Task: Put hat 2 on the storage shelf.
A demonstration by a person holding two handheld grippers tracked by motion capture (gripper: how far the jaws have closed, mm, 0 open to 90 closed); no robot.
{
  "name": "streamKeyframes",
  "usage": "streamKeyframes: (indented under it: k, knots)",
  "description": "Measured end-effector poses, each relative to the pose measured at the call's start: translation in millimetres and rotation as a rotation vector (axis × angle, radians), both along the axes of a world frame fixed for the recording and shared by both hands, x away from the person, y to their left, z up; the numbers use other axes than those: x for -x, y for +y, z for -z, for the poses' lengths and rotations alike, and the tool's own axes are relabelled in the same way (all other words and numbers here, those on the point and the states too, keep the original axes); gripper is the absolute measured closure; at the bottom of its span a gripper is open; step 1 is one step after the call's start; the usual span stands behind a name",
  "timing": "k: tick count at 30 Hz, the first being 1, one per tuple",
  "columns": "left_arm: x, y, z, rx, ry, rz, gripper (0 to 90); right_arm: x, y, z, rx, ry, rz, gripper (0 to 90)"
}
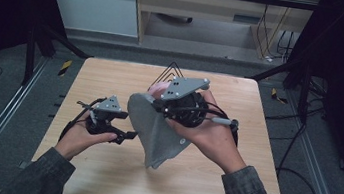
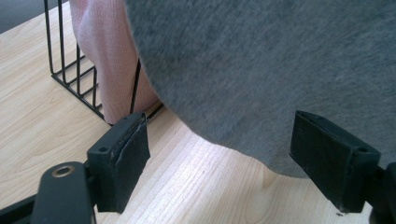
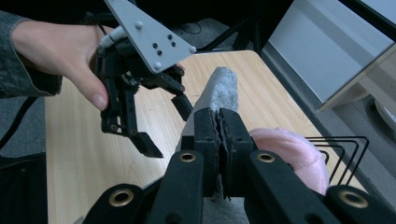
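Note:
A grey knitted cloth (image 1: 157,135) hangs above the wooden table (image 1: 112,76), pinched at its top edge by my right gripper (image 1: 157,103), whose jaws are shut on it (image 3: 219,126). My left gripper (image 1: 127,125) is just left of the hanging cloth with its jaws open and nothing between them. In the left gripper view the open left gripper (image 2: 224,158) faces the grey cloth (image 2: 261,60), a little short of it. A pink knitted piece (image 2: 107,56) rests in a black wire rack (image 2: 70,70) behind the grey cloth. The right gripper view shows the left gripper (image 3: 168,126) beside the grey cloth (image 3: 217,91).
The wire rack (image 1: 173,69) stands at the table's far edge, with the pink piece (image 1: 158,88) partly hidden behind the right gripper. Bare tabletop lies in front of and to the left of the left hand. Beyond the table are dark frame rails and floor cables.

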State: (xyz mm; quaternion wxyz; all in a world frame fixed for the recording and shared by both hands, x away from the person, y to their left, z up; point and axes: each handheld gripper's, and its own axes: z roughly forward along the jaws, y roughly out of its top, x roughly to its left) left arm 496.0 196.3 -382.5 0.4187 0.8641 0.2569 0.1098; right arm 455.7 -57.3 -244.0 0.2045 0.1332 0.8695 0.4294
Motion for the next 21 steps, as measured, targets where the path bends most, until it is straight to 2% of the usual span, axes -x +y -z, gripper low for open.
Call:
streamKeyframes:
  k: [2, 4, 6, 7, 8, 9, 10, 11, 13, 16, 17, 21]
  knots:
    - [-1.0, -1.1, 0.2, 0.004, -0.001, -0.004, 19.2, 1.2, 1.0, 0.1, -0.003, 0.000, -0.005, 87.1]
    - [-3.6, -4.1, 0.4, 0.032, 0.007, 0.004, 21.5, 1.8, 1.0, 0.4, -0.006, 0.000, -0.003, 87.1]
    - [-7.0, -9.7, 1.6, 0.053, 0.008, 0.019, 36.5, 0.4, -0.4, 4.7, -0.011, 0.008, 0.006, 87.1]
    - [-8.7, -12.6, 2.6, 0.043, 0.009, 0.030, 36.5, 0.4, -0.4, 4.7, -0.011, 0.008, 0.006, 87.1]
    - [-10.7, -16.1, 4.5, 0.025, -0.001, 0.032, 48.2, -0.8, -1.9, 6.9, -0.012, 0.014, 0.011, 87.1]
    - [-13.7, -19.2, 7.2, 0.024, 0.007, 0.031, 68.0, -3.9, -6.8, 12.1, -0.015, 0.024, 0.033, 87.1]
    - [-13.7, -19.2, 7.2, 0.024, 0.007, 0.031, 74.6, -3.9, -6.8, 12.1, -0.015, 0.024, 0.033, 87.1]
    - [-14.4, -20.7, 7.6, 0.029, 0.006, 0.029, 74.6, -5.9, -10.3, 14.9, -0.018, 0.033, 0.047, 87.1]
    - [-13.7, -21.2, 3.3, 0.049, 0.003, 0.029, 86.2, -12.1, -23.9, 22.6, -0.031, 0.055, 0.094, 87.1]
    - [-11.9, -21.6, -2.4, 0.025, 0.007, 0.033, 86.7, -18.7, -37.5, 28.5, -0.040, 0.070, 0.138, 87.1]
    - [-9.7, -21.6, -8.5, 0.000, -0.001, 0.030, 86.7, -18.7, -37.5, 28.5, -0.040, 0.070, 0.138, 87.1]
    - [-4.9, -20.1, -34.0, -0.030, -0.013, 0.022, 86.7, -28.6, -55.6, 31.2, -0.081, 0.089, 0.203, 87.1]
